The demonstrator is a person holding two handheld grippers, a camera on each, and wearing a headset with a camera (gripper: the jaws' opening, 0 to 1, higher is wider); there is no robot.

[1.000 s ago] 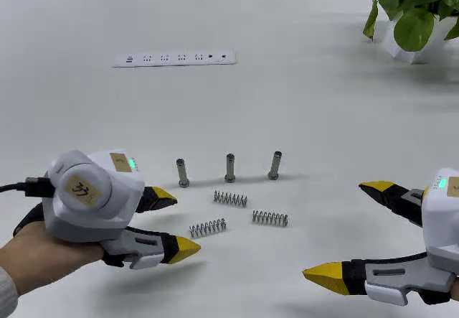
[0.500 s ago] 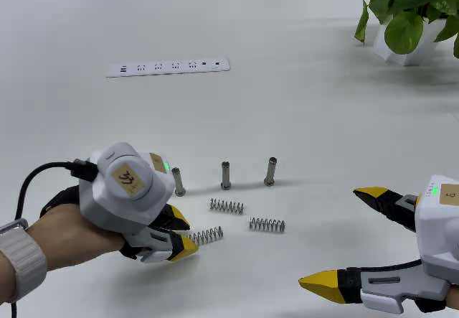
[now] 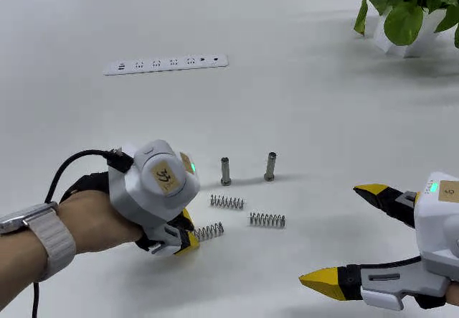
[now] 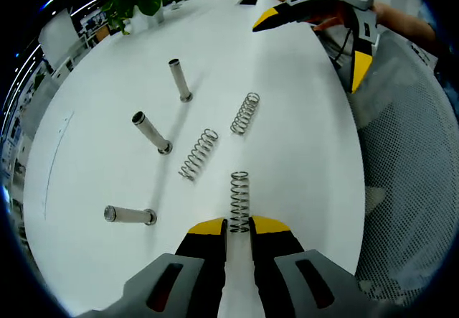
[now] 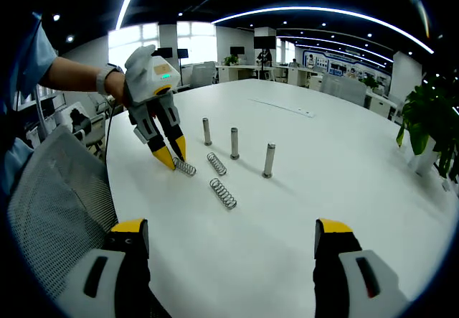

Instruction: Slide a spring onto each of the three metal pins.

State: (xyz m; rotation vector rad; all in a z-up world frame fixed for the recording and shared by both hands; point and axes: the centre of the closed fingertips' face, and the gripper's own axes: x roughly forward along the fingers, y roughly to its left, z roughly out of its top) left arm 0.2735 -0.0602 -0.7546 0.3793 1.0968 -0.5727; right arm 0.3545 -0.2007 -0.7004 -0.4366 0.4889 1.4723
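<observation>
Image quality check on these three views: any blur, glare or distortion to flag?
Head view: soft even light, faint shadows beside the pins, everything sharp. Left gripper view: fisheye bows the table edge and splays the pins; nearest spring crisp. Right gripper view: bright ceiling light strips against a dark ceiling, table evenly lit.

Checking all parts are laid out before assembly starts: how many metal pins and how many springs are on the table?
Metal pins: 3
Springs: 3
Total: 6
</observation>
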